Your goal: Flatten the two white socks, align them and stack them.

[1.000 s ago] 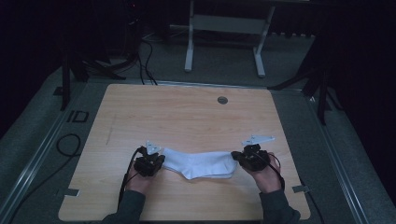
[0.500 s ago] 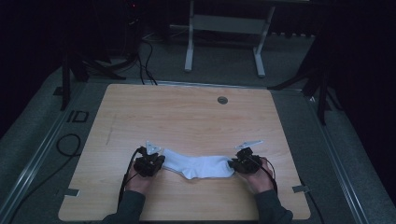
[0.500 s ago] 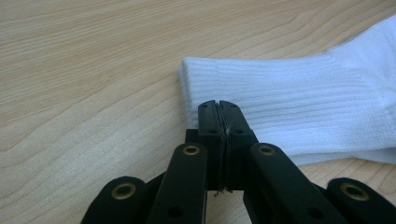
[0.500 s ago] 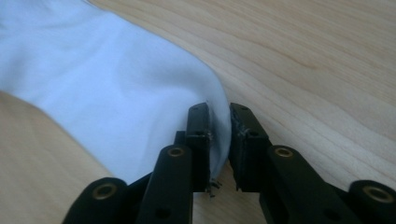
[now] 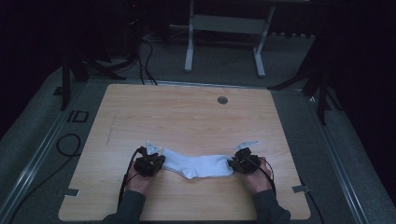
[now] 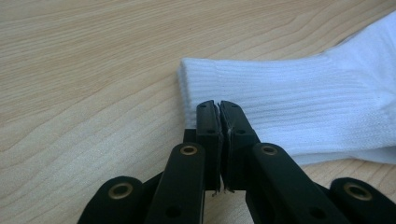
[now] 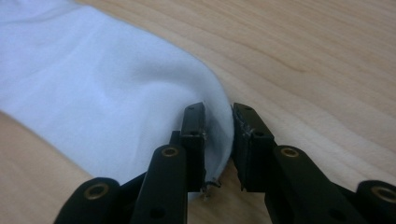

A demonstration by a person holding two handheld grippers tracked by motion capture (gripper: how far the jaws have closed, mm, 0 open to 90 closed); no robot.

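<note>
Left gripper (image 6: 218,106) clenching the ribbed cuff of the white cotton sock (image 5: 198,164) lying flat on the light wooden table (image 5: 187,116), right gripper (image 7: 218,112) just opening around its toe, needing a level, snag-free retreat.

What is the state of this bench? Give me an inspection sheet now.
Surface: wooden table, bare, one round hole.
Job's things: white sock lying flat between the grippers.
Clutter: nothing seen.
Grippers: left gripper has its fingers shut at the sock's cuff, and a pinch cannot be confirmed; right gripper has just been opening, with the sock's toe between its parted fingers.
Cables: one cable trails from the left gripper; another cable loops on the floor.
Surroundings: dark room, grey metal stand behind.
</note>
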